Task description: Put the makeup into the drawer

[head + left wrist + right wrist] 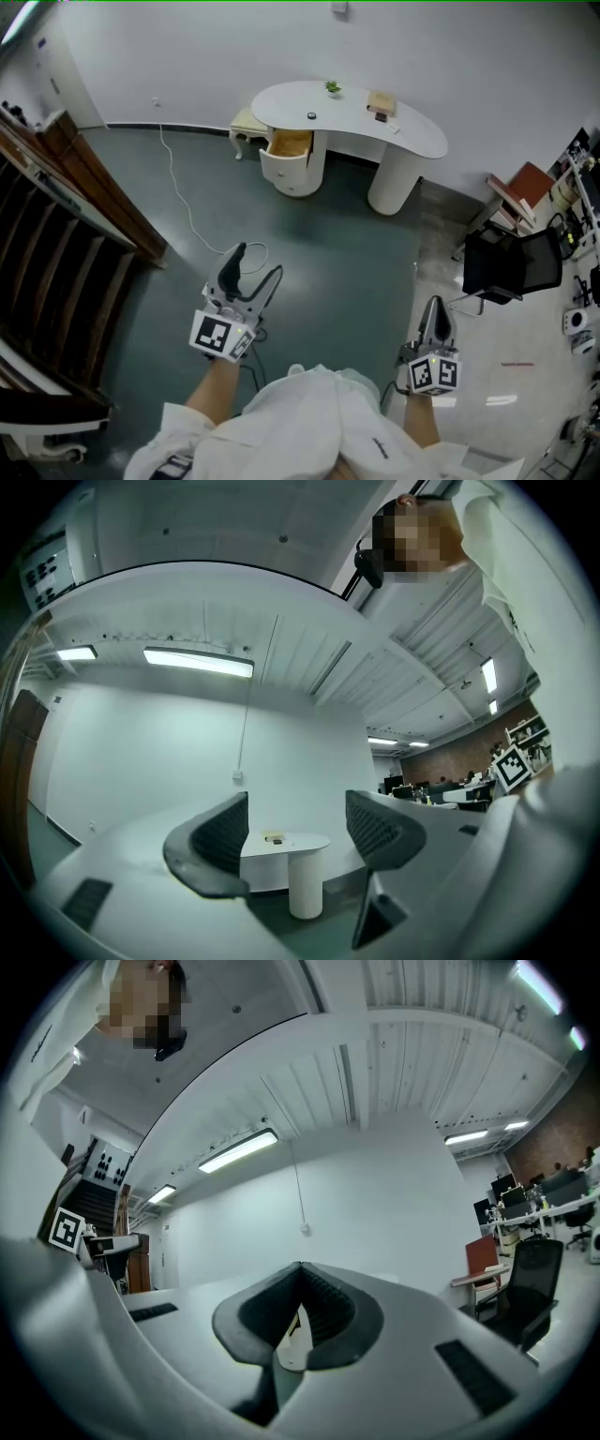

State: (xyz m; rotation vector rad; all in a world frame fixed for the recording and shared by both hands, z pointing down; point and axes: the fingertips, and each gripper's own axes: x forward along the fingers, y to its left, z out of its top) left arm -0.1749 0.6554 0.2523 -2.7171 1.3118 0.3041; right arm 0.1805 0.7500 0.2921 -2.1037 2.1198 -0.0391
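Note:
A white curved desk stands far off against the back wall, with its drawer pulled open to show a wooden inside. On the desktop lie a tan box-like item, a small dark item and a little green plant. My left gripper is held low over the green floor, open with nothing between its fingers. In the left gripper view, the left gripper frames the distant desk. My right gripper is shut and empty, and in the right gripper view the right gripper has its tips touching.
A dark wooden staircase fills the left side. A white cable trails across the floor from the wall. A black office chair and a red-brown seat stand at the right. A cream stool sits behind the desk.

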